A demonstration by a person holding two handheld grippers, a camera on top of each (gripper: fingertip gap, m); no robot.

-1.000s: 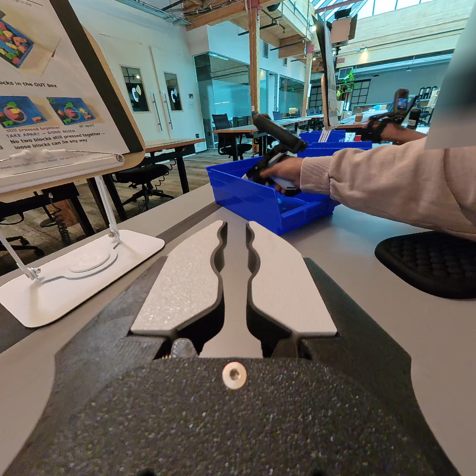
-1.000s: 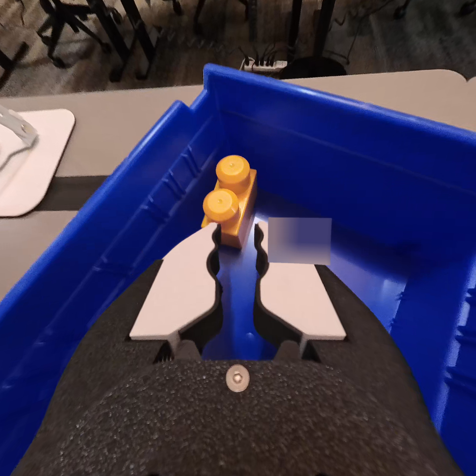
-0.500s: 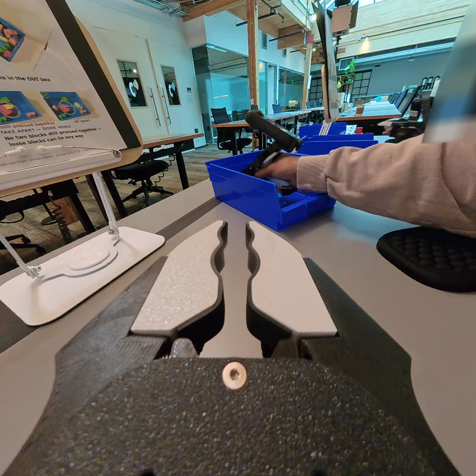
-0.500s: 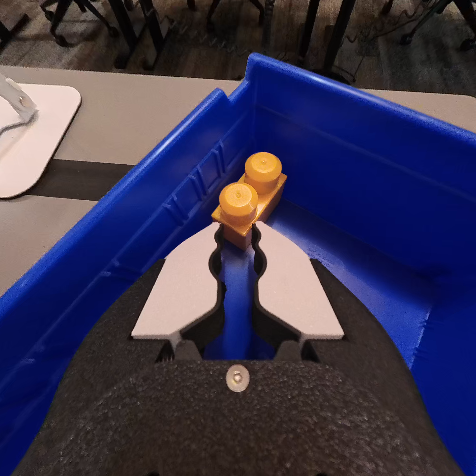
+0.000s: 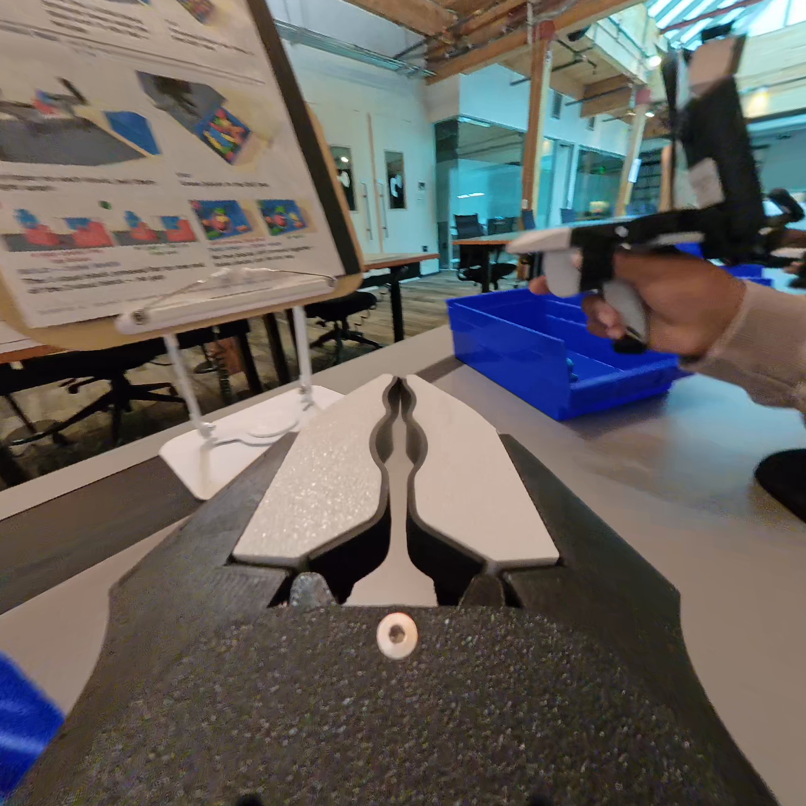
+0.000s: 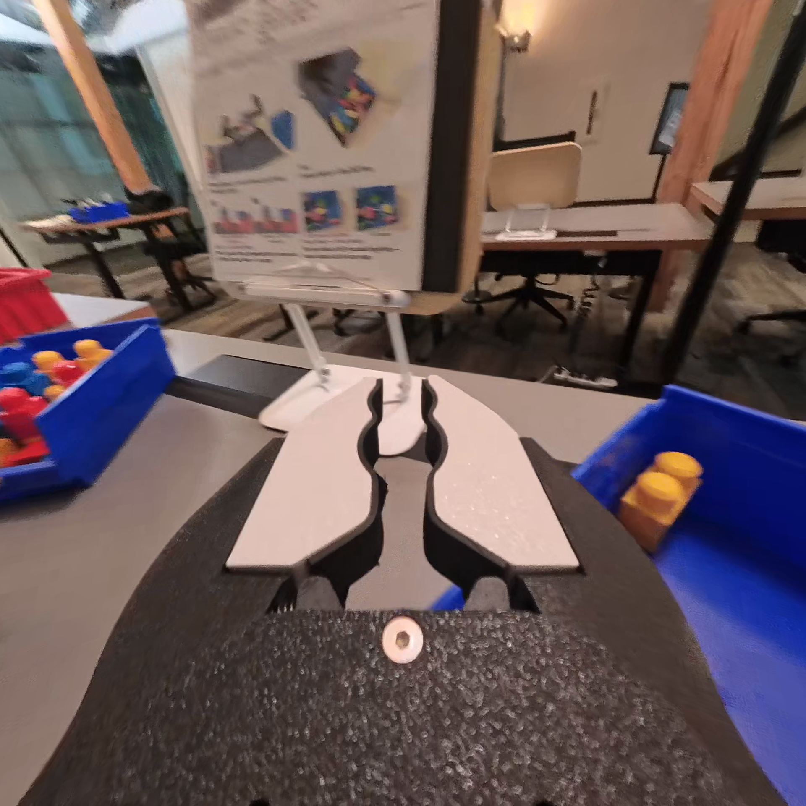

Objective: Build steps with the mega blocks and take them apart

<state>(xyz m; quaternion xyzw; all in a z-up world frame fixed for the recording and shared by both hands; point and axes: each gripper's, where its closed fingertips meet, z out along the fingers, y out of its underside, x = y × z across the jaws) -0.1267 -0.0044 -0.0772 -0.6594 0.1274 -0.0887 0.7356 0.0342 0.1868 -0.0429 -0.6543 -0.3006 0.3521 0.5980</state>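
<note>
In the right wrist view my right gripper [image 6: 402, 384] is open with nothing between its fingers and hangs above the grey table [image 6: 131, 545]. An orange two-stud block [image 6: 658, 493] lies in the blue bin [image 6: 719, 436] to its right, apart from the fingers. A second blue bin [image 6: 100, 405] at the left holds several red, blue and orange blocks [image 6: 26, 405]. In the left wrist view my left gripper [image 5: 400, 380] is shut with nothing in it, low over the table. The right gripper [image 5: 549, 253] shows there too, in a hand above a blue bin [image 5: 523, 349].
An instruction board on a white stand [image 5: 152, 174] stands at the table's far edge, its base [image 5: 244, 440] just ahead of the left fingers; it also shows in the right wrist view [image 6: 314, 152]. A black mat [image 5: 785, 484] lies at the right. A blurred blue edge [image 5: 22, 719] sits at the lower left.
The right gripper has lifted away from the orange block and out of the bin, swinging up towards the stand; the block stays in the bin. The left pads came together on air.
</note>
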